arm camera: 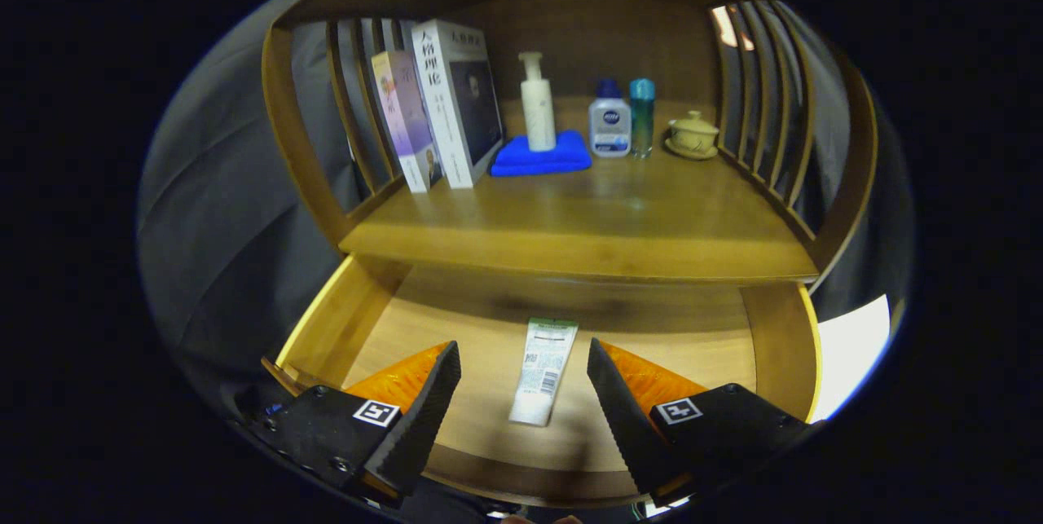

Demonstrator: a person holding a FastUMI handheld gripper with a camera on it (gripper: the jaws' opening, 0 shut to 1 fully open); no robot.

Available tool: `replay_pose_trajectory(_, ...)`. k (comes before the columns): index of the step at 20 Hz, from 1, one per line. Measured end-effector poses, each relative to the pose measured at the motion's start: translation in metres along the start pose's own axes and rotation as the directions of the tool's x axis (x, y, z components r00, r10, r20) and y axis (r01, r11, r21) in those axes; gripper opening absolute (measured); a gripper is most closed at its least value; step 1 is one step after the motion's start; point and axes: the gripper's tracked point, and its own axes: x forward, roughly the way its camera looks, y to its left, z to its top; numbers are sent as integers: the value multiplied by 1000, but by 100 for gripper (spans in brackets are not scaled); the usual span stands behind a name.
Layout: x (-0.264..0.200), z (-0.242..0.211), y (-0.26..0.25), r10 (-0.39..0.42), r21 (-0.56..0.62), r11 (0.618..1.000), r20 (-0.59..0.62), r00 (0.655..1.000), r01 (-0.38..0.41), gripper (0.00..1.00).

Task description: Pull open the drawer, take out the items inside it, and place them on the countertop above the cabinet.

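The wooden drawer (pixel 342 328) under the countertop (pixel 587 222) stands pulled out. A white tube (pixel 543 371) with a green end lies flat on the drawer floor, its length running away from me. My gripper (pixel 521 361) hovers open above the drawer, and the tube lies between the two fingers, lower down, with neither finger touching it. The back part of the drawer is in shadow under the countertop.
On the countertop stand two books (pixel 444 108) at the left, a white pump bottle (pixel 537 104) on a folded blue cloth (pixel 540 156), a small white bottle (pixel 609 125), a teal bottle (pixel 642 112) and a lidded cup (pixel 693 135). Slatted wooden sides (pixel 766 100) flank the shelf.
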Motion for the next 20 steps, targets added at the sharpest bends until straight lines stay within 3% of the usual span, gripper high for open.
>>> replay_pose_trajectory(3, 21, -23, -8, -33, -62, 998, -144, 989, 24, 98)
replay_pose_trajectory(6, 36, -32, -3, -8, -34, 999, -232, 973, 0, 98)
replay_pose_trajectory(11, 55, -44, -20, -79, -45, 997, -358, 930, 67, 98)
replay_pose_trajectory(15, 68, -55, -13, -34, 16, 999, -435, 900, 46, 98)
replay_pose_trajectory(20, 77, -72, -3, -16, 9, 1000, -512, 859, 25, 93)
